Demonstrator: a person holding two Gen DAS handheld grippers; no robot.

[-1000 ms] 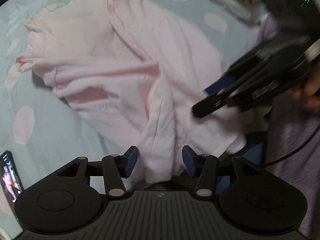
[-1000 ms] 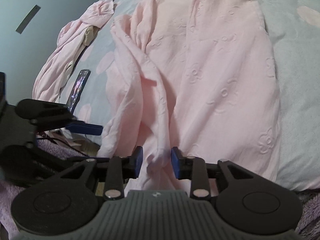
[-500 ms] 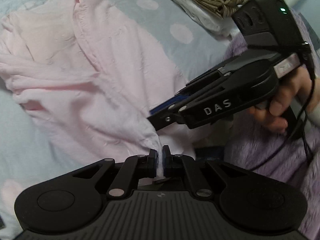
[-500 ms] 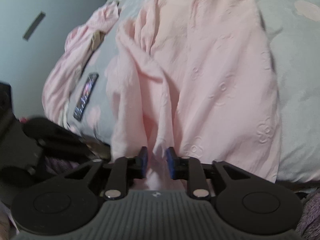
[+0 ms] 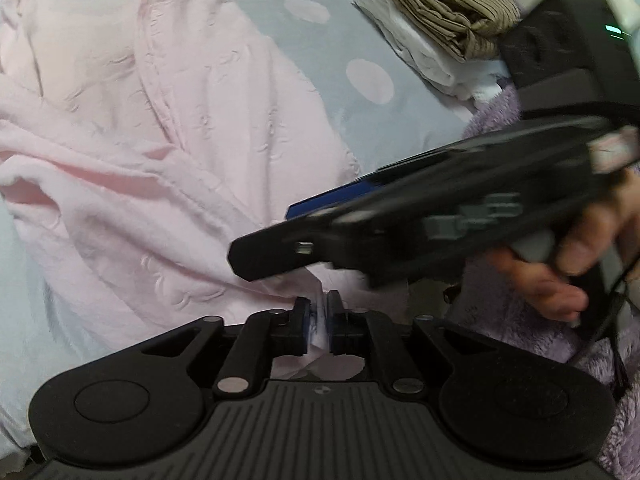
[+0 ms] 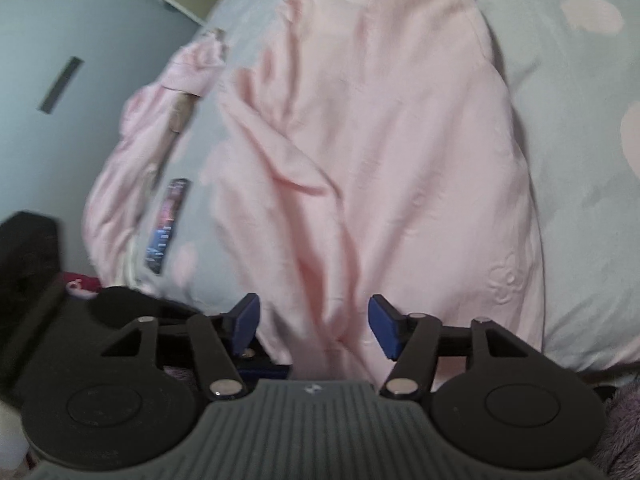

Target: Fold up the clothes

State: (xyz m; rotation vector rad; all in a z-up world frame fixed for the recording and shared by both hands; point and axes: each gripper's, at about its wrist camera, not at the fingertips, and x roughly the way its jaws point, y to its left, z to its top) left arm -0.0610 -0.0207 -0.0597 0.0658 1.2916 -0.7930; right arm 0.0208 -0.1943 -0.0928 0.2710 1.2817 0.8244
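Pink garment (image 5: pixel 168 152), embossed with small flowers, lies spread and rumpled across the bed (image 5: pixel 360 40), whose pale blue cover carries pink dots. Its near hem hangs toward me at the bed's edge.

On my left gripper (image 5: pixel 318 322) the fingers are almost together and pinch a narrow fold of that hem; the white-pink cloth shows squeezed between the blue pads. The jaws are easing apart slightly, yet the pads press on the fabric from both sides.

My right gripper (image 6: pixel 314 326) stands about half open and is widening. A ridge of the same garment runs up between its fingers (image 6: pixel 246 322), but neither pad touches it, so I count nothing as held there. In the left wrist view that gripper crosses just above my left one, blurred, with the hand (image 5: pixel 568 264) gripping its handle at the right edge.

Beyond the garment, at the far right of the bed, a brown striped cloth (image 5: pixel 436 4) sits on top of a folded white piece (image 5: pixel 424 56). In the right wrist view a second pink garment (image 6: pixel 132 152) lies bunched along the bed's left edge, and a phone (image 6: pixel 166 226) with a lit screen rests on the cover between it and the main garment. Purple fleece (image 5: pixel 520 320) fills the lower right corner near the hand.
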